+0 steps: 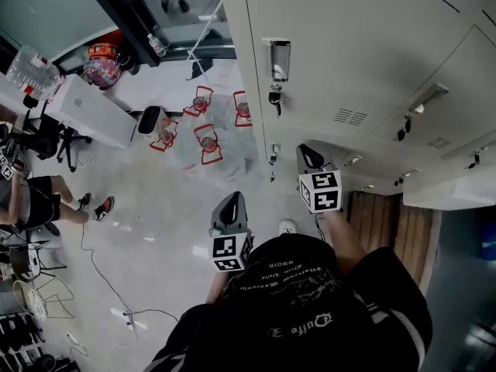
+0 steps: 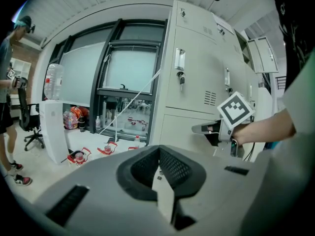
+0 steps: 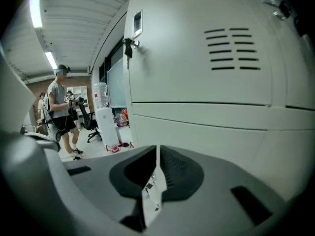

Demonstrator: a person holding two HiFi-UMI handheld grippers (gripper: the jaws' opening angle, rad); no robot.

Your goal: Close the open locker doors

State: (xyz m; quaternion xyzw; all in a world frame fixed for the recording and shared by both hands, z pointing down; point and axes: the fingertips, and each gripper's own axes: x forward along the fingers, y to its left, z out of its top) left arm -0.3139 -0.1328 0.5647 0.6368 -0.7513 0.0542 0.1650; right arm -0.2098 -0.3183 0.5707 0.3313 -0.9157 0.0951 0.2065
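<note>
We hold both grippers out in front of the grey locker bank (image 1: 364,45), which fills the upper right of the head view. The left gripper (image 1: 231,198) hangs over the pale floor (image 1: 155,231), well away from the lockers. In its own view its jaws are drawn together at the tips with nothing between them. Past them we see the window (image 2: 125,75) and the locker fronts.

The right gripper (image 1: 308,150) points at the lockers, close in front of a closed door (image 3: 206,48). We cannot tell whether it touches the metal. Its jaws are also pressed together and empty in the right gripper view. That door has vent slots (image 3: 231,50) and a key (image 3: 128,47) hanging in its lock at the upper left. Below it a second panel is shut as well.

Farther down the row, beyond the right gripper (image 2: 197,129) in the left gripper view, an open door (image 2: 263,55) in the upper tier stands swung out from the bank.

Several water jugs (image 1: 203,139) with red handles sit on the floor near the window. A person (image 3: 61,107) in a grey shirt stands well back in the room.
</note>
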